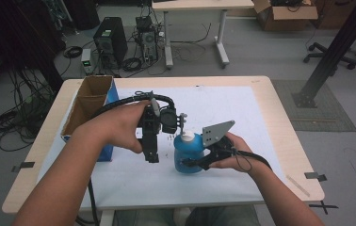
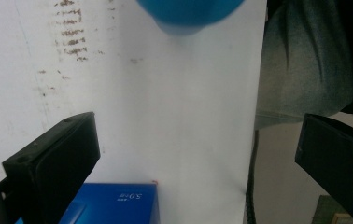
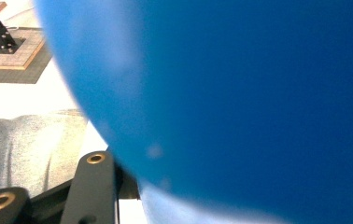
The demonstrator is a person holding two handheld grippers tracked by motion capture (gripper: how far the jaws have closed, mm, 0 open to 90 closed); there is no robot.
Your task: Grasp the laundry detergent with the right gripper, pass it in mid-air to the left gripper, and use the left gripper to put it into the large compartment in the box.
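Observation:
A translucent blue bottle [image 1: 188, 153] with a white cap stands upright on the white mat, just right of centre. My right gripper [image 1: 191, 162] comes in from the right, shut on the bottle's lower body. In the right gripper view the blue bottle [image 3: 240, 93] is pressed close, with one black finger [image 3: 93, 186] beside it. My left gripper [image 1: 151, 156] points down at the mat just left of the bottle, apart from it. In the left gripper view my left gripper [image 2: 198, 137] is open with nothing between its jaws, and the bottle's [image 2: 188, 11] base shows at the top edge.
An open cardboard box [image 1: 89, 106] with a blue side stands at the mat's left edge; its blue side [image 2: 114, 203] lies below the left jaws. The white mat [image 1: 223, 108] covers most of the wooden table [image 1: 287, 136]. Computers and cables sit on the floor behind.

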